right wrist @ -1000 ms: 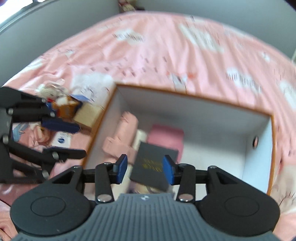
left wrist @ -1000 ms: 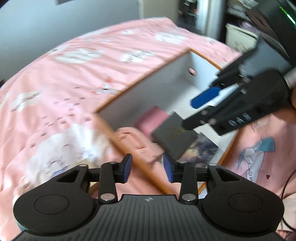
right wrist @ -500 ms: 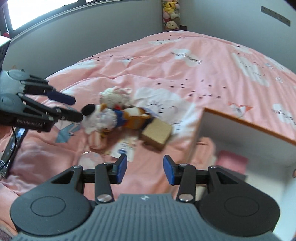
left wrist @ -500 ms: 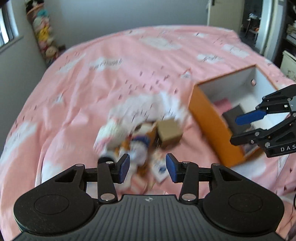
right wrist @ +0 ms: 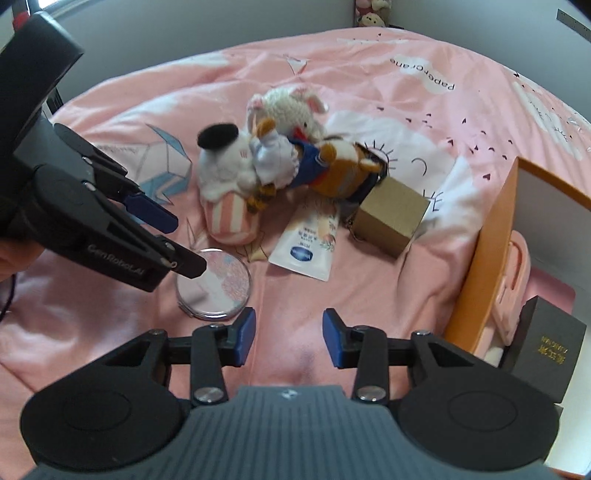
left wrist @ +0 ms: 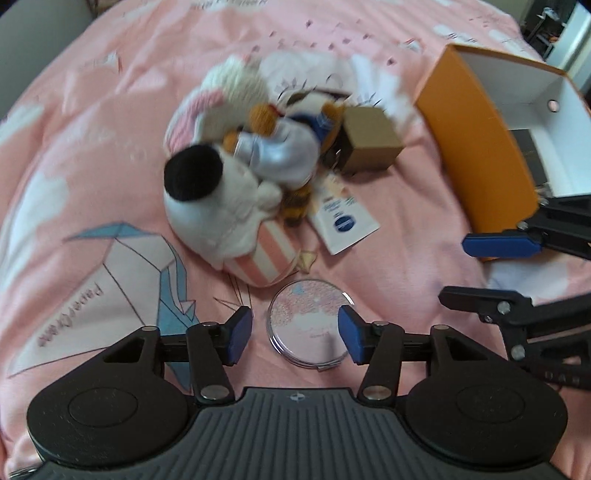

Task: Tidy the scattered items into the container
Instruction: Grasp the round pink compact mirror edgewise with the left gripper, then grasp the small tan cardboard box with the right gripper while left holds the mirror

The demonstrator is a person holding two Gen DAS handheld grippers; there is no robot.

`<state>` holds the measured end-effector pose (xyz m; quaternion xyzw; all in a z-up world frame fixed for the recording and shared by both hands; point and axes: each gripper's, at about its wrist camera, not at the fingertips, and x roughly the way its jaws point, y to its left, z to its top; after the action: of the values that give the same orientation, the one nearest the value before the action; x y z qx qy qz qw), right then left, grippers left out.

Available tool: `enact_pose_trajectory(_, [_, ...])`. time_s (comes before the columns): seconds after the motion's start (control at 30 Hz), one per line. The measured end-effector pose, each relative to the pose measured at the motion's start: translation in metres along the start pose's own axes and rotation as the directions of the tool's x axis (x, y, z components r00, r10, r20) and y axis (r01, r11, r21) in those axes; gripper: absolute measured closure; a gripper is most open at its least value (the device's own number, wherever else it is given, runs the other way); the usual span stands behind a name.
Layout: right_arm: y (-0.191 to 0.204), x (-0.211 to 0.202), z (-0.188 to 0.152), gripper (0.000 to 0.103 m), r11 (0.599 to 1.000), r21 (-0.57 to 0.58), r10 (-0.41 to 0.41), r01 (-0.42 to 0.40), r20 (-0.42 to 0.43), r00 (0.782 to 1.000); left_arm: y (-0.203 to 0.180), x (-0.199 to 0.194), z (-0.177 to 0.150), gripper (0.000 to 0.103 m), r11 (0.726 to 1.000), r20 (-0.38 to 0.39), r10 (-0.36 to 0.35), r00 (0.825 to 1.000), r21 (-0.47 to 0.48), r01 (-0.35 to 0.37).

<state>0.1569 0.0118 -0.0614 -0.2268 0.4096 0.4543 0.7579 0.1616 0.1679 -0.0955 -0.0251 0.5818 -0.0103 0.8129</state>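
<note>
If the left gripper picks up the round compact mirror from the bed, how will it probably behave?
The round compact mirror looks stiff and thin, lying flat on the soft pink bedspread, so the fingers may struggle to get under its rim. Its glossy lid is probably slippery. The opening left gripper straddles it.

A bed under a pink printed duvet (right wrist: 369,74), grey walls (right wrist: 184,33) behind, seemingly daylit from a window
</note>
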Motion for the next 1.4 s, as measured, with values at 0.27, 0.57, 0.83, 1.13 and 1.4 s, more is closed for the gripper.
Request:
enact_pose_trajectory(0.27, [-0.011,0.016,0.003,0.059,1.000,0.007,-0.010,0.011,-0.029,1.000,0.010,0.034,-0.001,0.034,0.999,-0.075,-0.032,0.997,-0.040,0.029])
enact_pose_trajectory(0.57, [-0.020,0.028,0.005,0.059,0.999,0.015,-0.032,0.032,-0.056,0.998,0.006,0.054,-0.004,0.015,0.996,-0.106,-0.078,0.991,-0.052,0.073])
enact_pose_trajectory(0.83, [-0.025,0.026,0.004,0.058,0.998,0.005,-0.065,0.065,-0.060,0.996,0.010,0.023,-0.020,0.065,0.990,-0.035,-0.090,0.995,-0.114,0.086])
enact_pose_trajectory(1.13, [-0.023,0.022,0.004,0.058,0.996,-0.016,-0.086,0.085,-0.051,0.995,0.006,0.006,-0.043,0.074,0.967,-0.024,-0.183,0.983,-0.182,0.176])
enact_pose_trajectory(1.4, [-0.022,0.017,0.013,0.058,0.990,-0.110,-0.095,0.090,-0.040,0.995,0.002,-0.005,-0.032,0.085,0.969,0.068,-0.170,0.983,-0.170,0.180])
